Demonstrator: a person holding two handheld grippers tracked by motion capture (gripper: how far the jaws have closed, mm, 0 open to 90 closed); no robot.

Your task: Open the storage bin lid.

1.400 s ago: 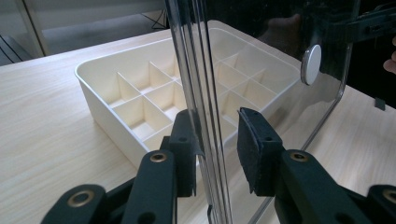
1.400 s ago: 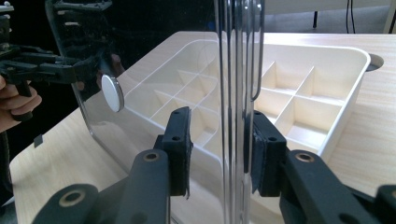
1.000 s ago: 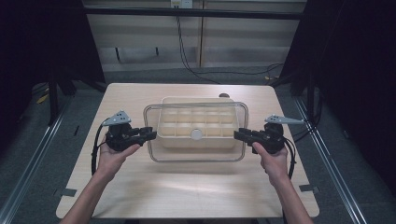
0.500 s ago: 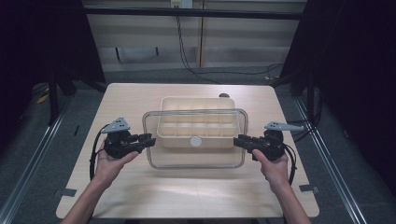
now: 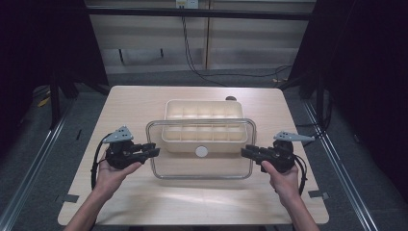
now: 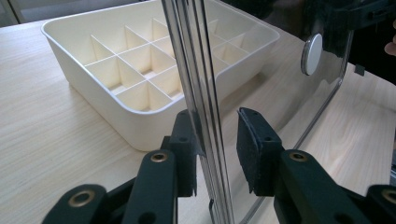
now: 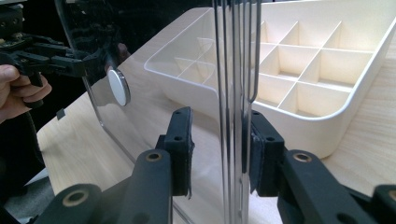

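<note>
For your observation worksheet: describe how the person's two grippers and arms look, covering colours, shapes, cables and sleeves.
Both the left gripper and the right gripper are black, each with two flat-padded jaws on linked arms with brass-coloured pivot rings. A grey three-cornered plate sits on top of each, and a black cable loops from each body. The forearms show no sleeves, and the hands wear no gloves.

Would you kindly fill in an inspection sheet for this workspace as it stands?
Surface: wooden table, bare apart from the items below.
Job's things: cream compartment tray, empty; clear lid with a white knob, partly over the tray's near side.
Clutter: small dark object behind the tray.
Grippers: left gripper and right gripper each shut on a lid end.
Cables: floor cable behind the table.
Surroundings: dark curtains.
</note>
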